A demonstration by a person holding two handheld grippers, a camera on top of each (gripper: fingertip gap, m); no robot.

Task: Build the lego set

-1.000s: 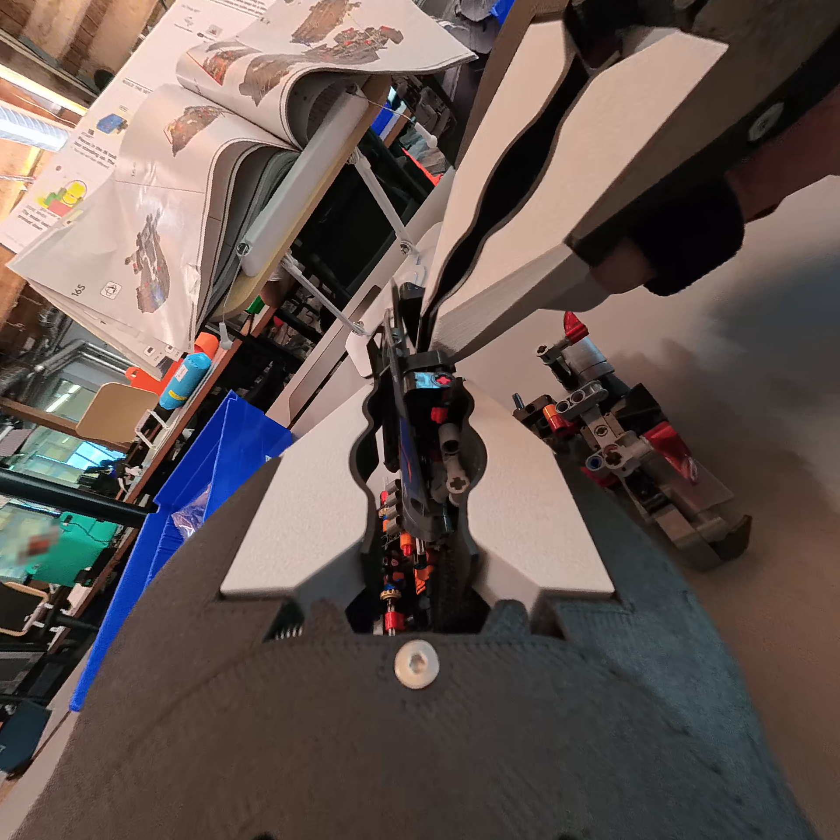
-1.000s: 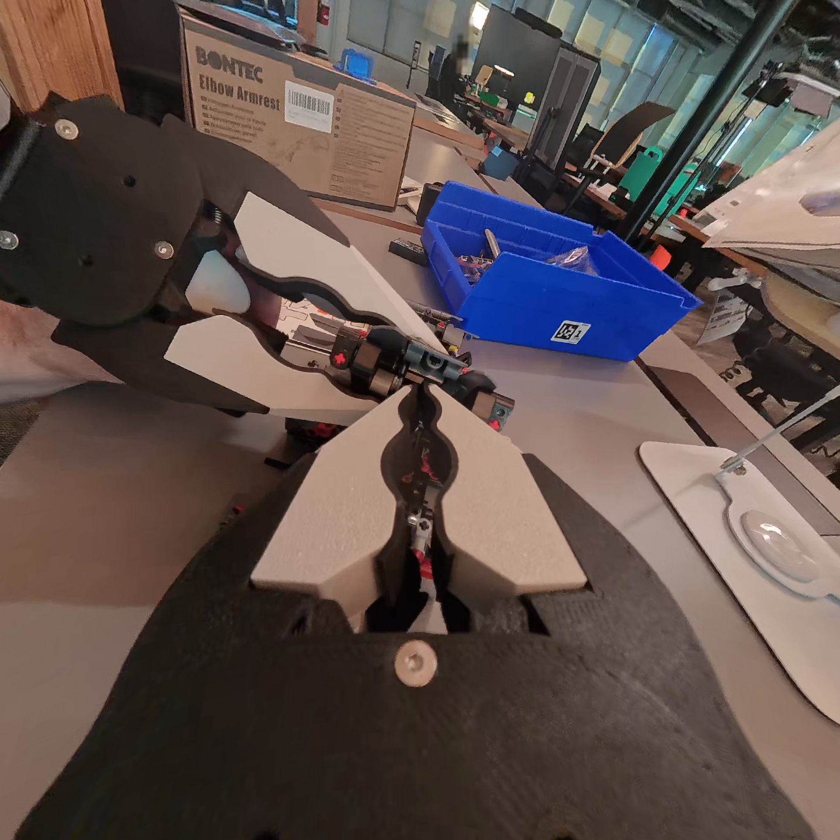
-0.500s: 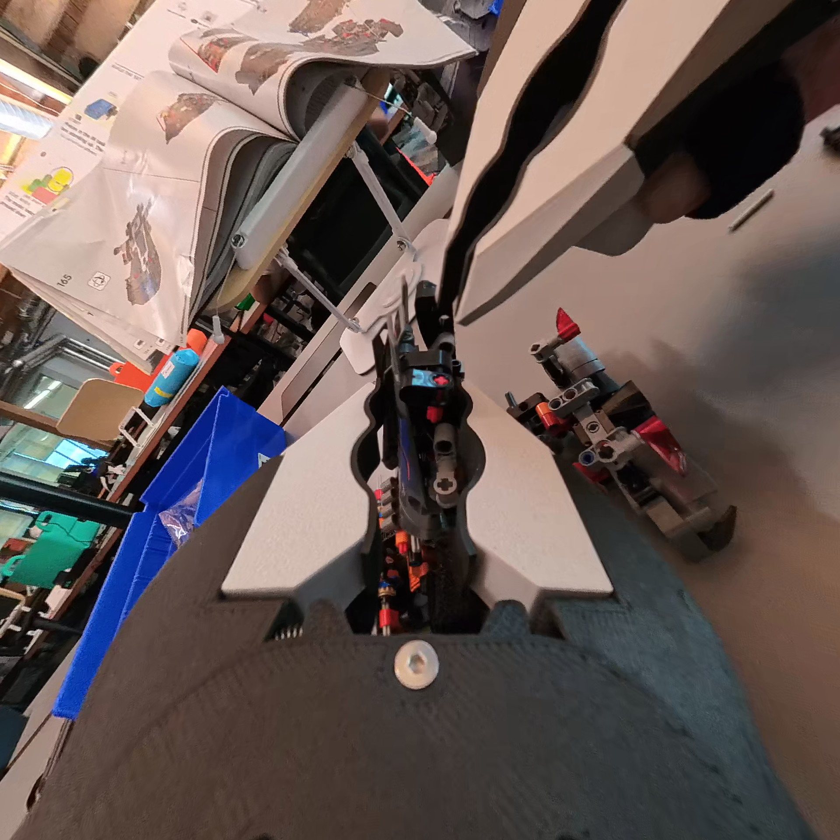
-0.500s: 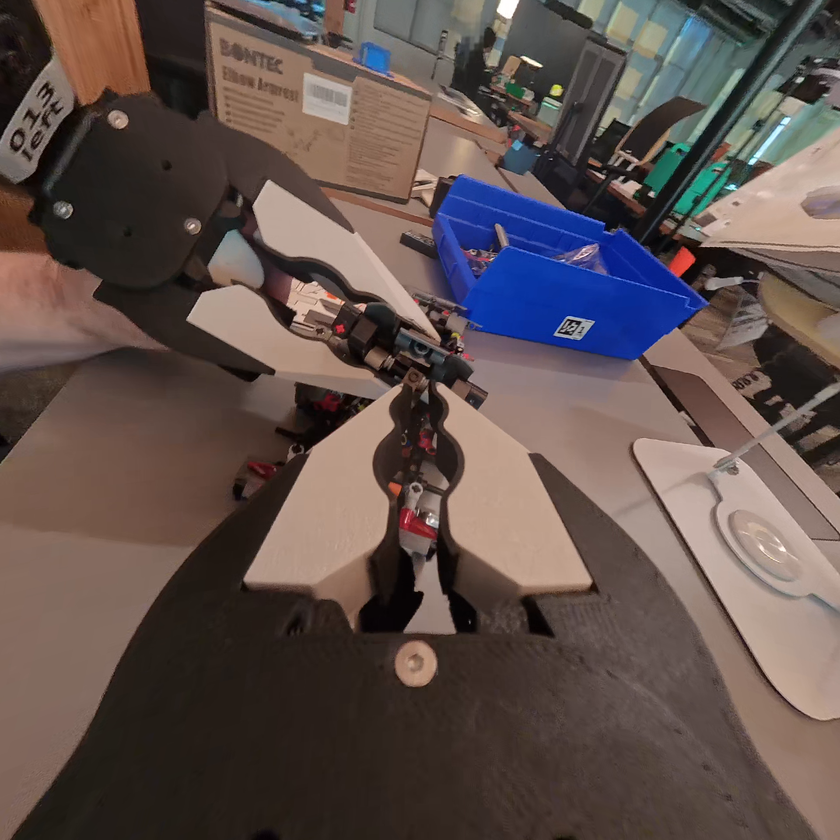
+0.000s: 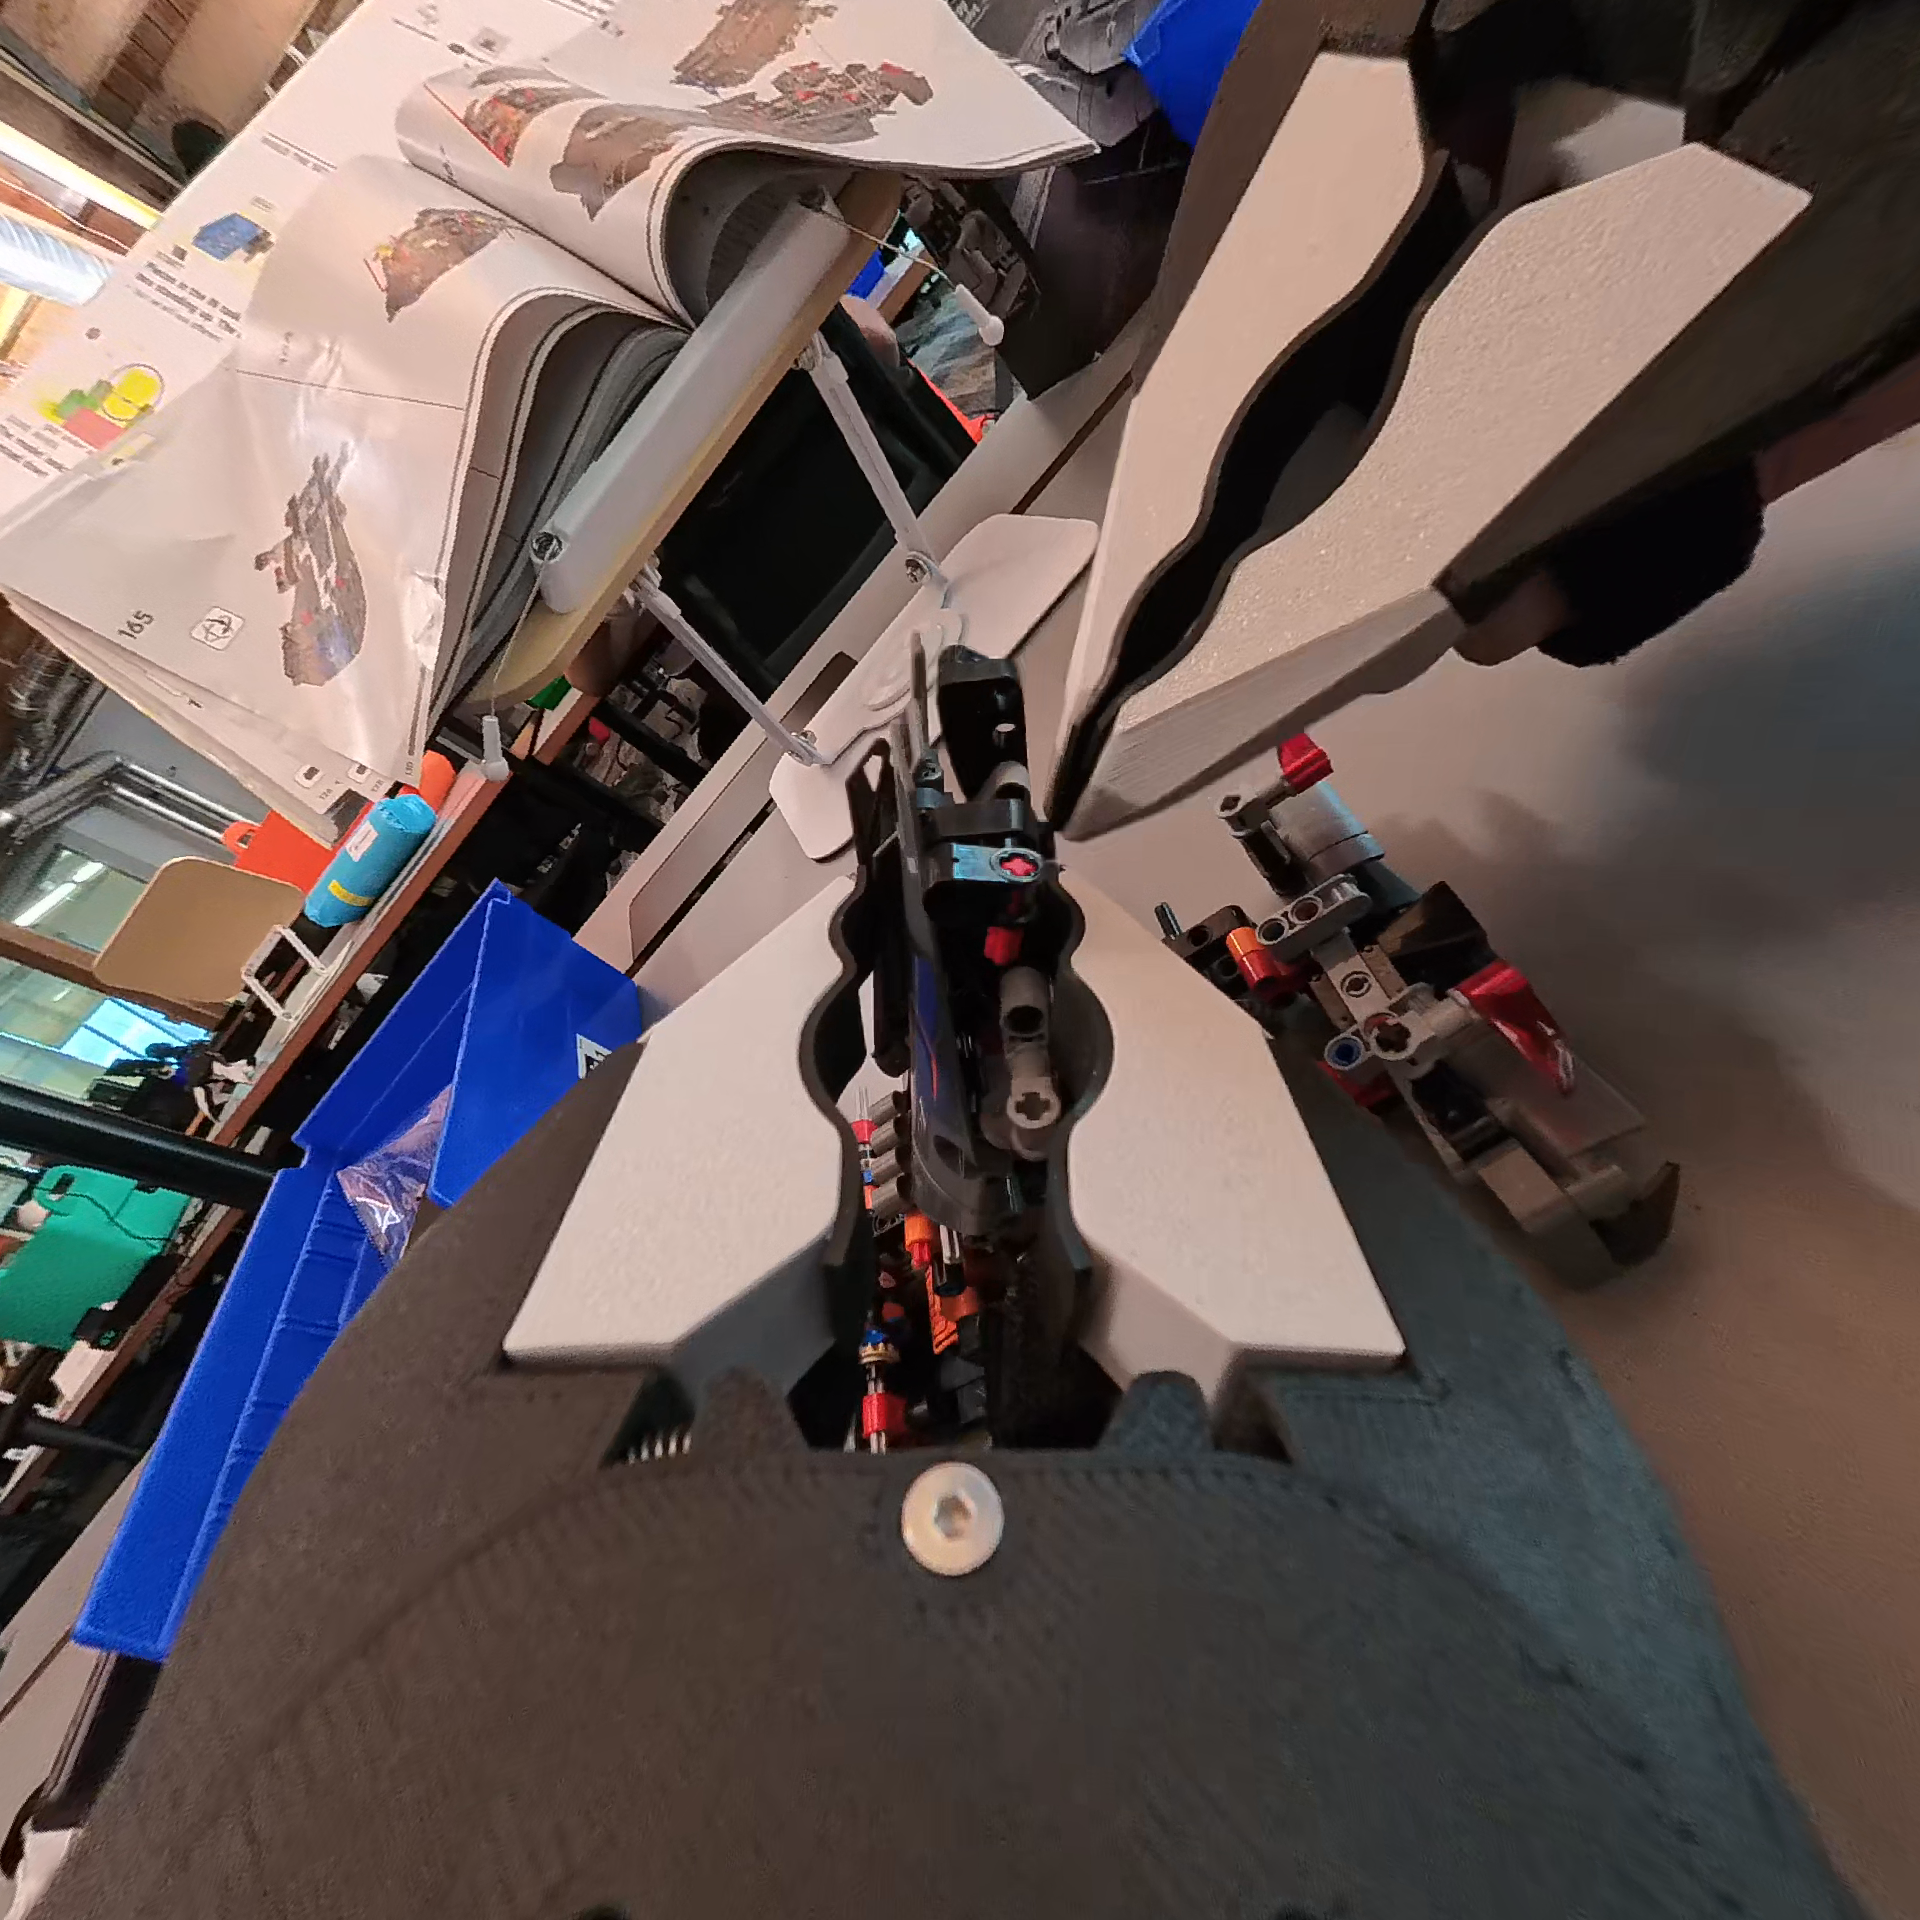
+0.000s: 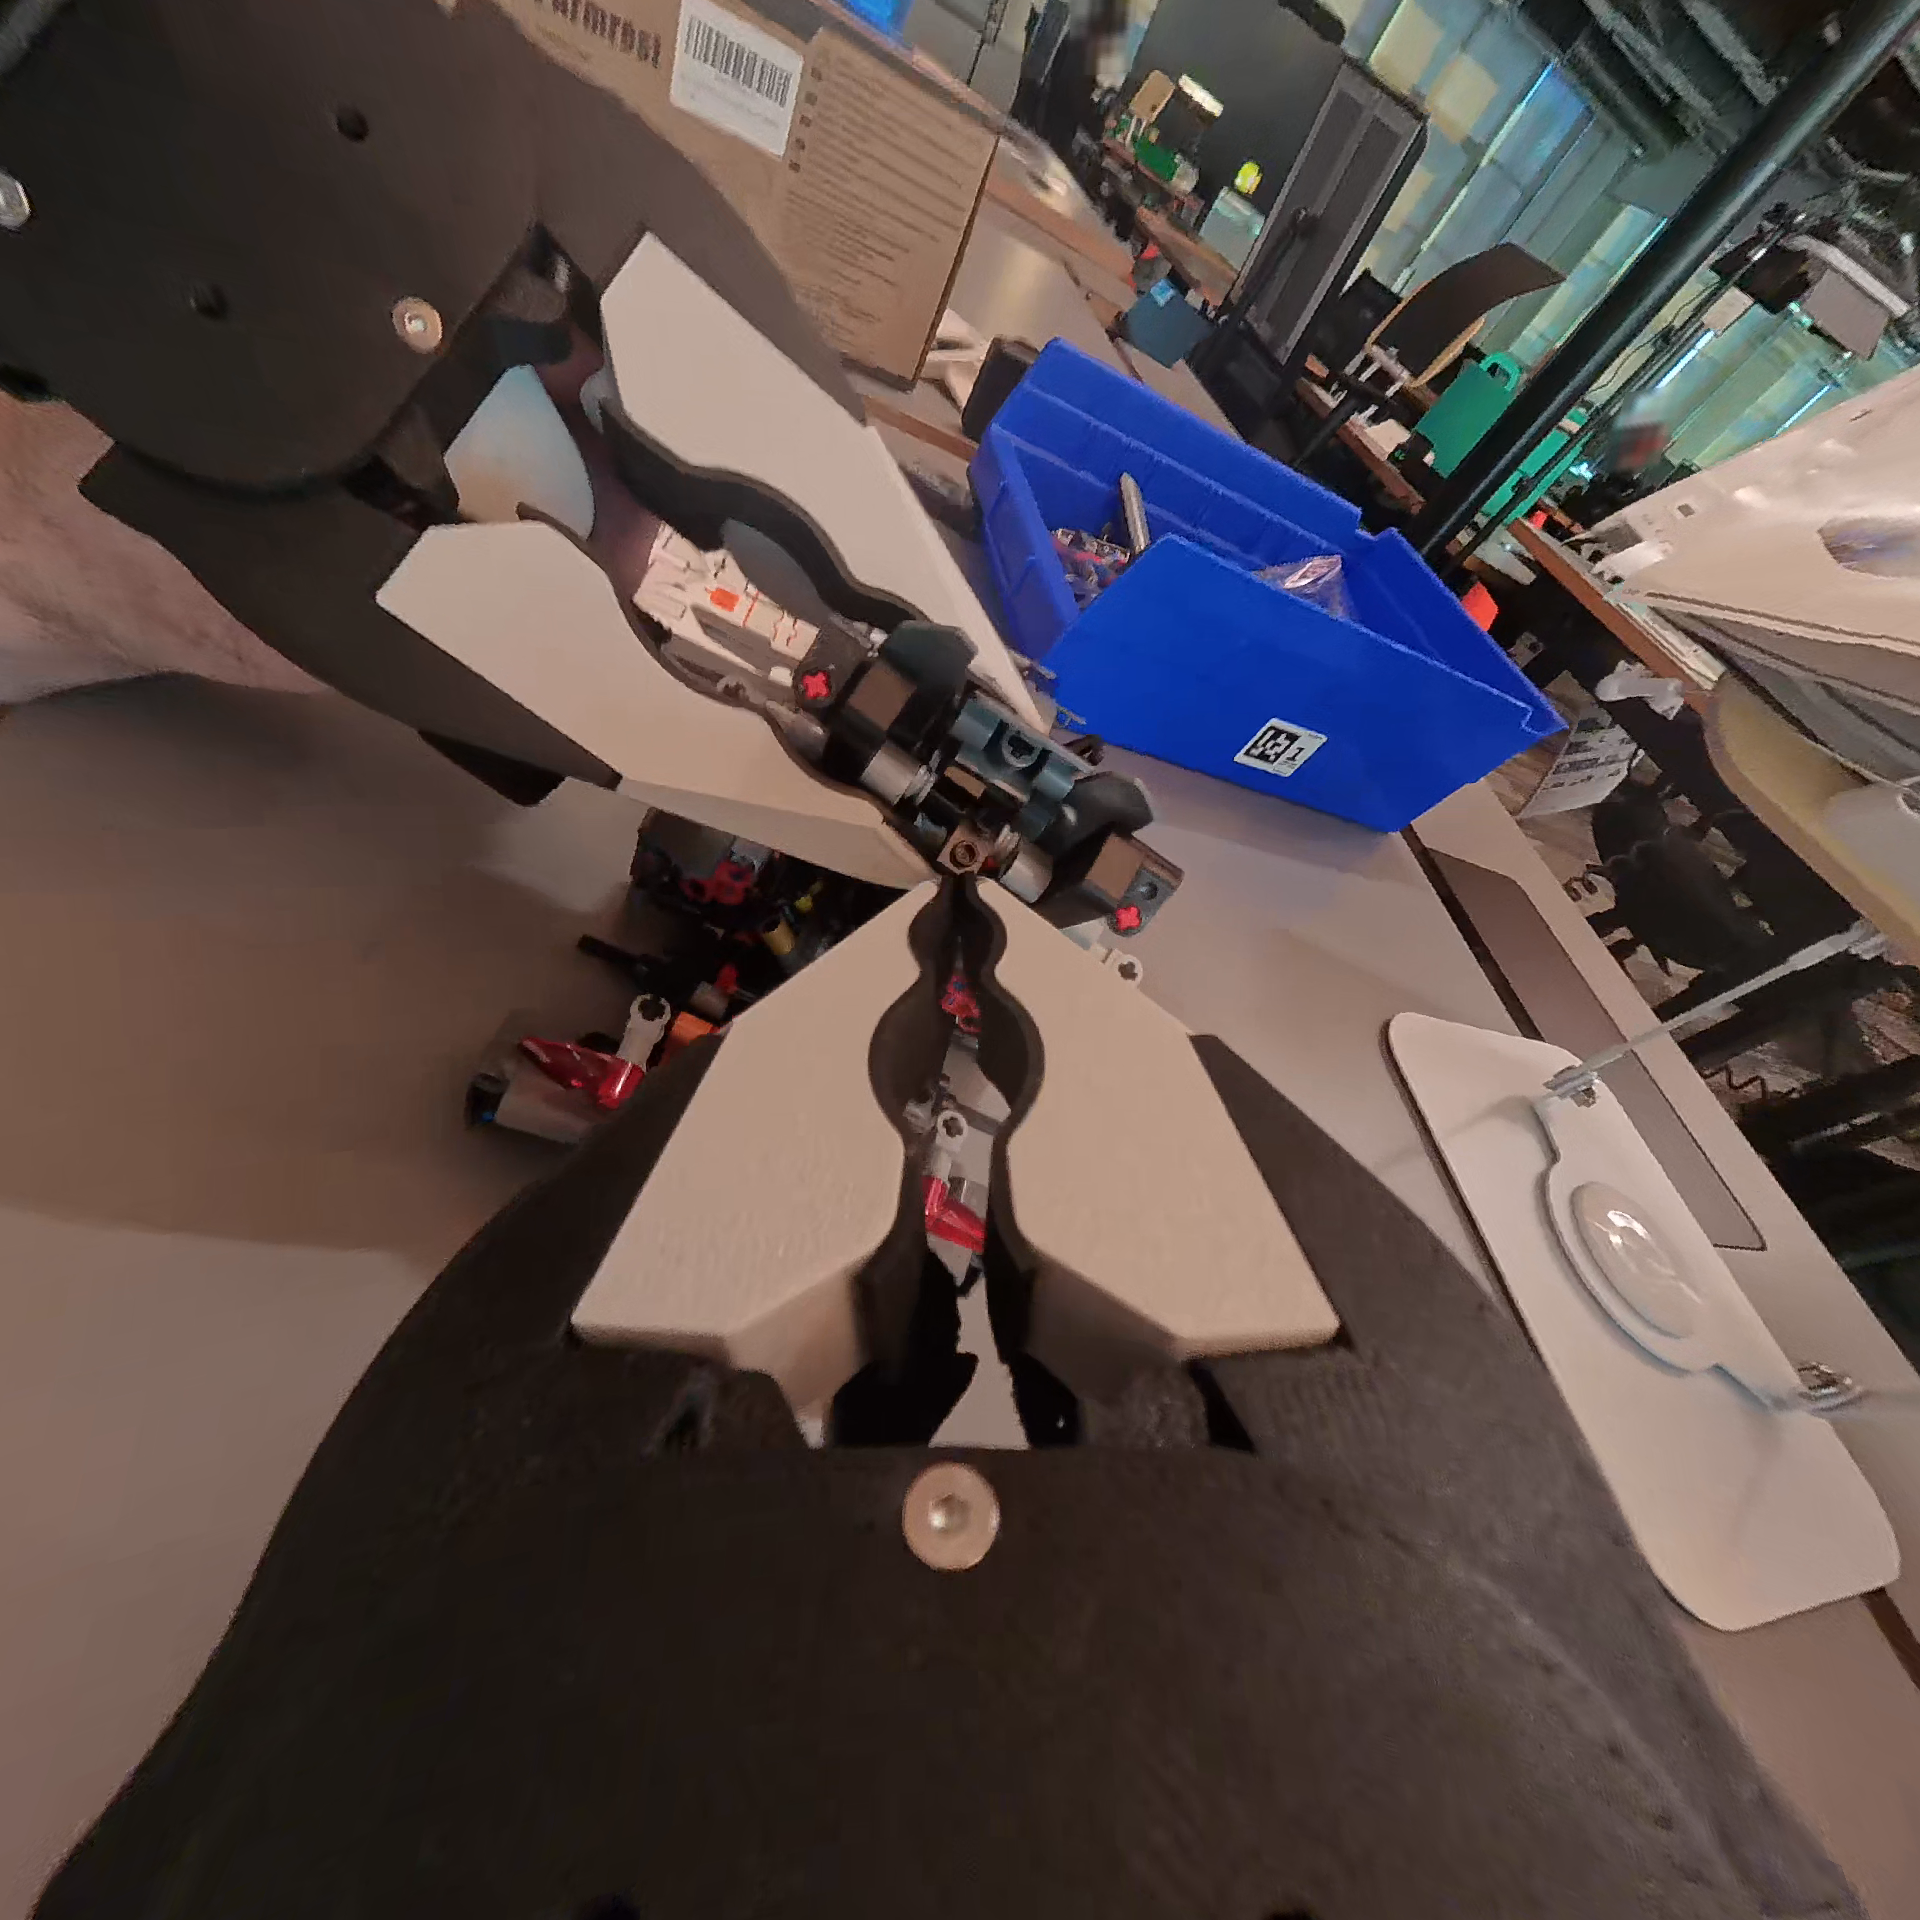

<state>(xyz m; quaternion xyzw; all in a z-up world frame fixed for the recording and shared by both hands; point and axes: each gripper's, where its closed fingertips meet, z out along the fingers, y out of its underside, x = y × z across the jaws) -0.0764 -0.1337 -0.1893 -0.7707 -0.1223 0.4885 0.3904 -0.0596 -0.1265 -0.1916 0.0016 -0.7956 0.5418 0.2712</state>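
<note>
My left gripper (image 5: 956, 883) is shut on a black lego assembly (image 5: 977, 997) with grey and red pins and holds it above the table. In the right wrist view the left gripper (image 6: 977, 795) comes in from the upper left with the assembly (image 6: 935, 748) sticking out past its tips. My right gripper (image 6: 961, 894) is shut, with its tips against the assembly's underside. It also shows in the left wrist view (image 5: 1060, 821). I cannot tell whether it pinches a small piece. A second lego assembly (image 5: 1403, 1039) lies on the table below (image 6: 582, 1070).
A blue bin (image 6: 1247, 675) with loose parts stands behind the grippers and also shows in the left wrist view (image 5: 468, 1060). An open instruction book (image 5: 468, 260) rests on a stand with a white base (image 6: 1662, 1299). A cardboard box (image 6: 862, 187) stands far left. Only a small space, under 4 cm, lies between the two pairs of fingers.
The right gripper's tips lifted slightly off the held assembly, then came back against its end. Both grippers stayed shut. The left gripper now sits closer in the right wrist view.
</note>
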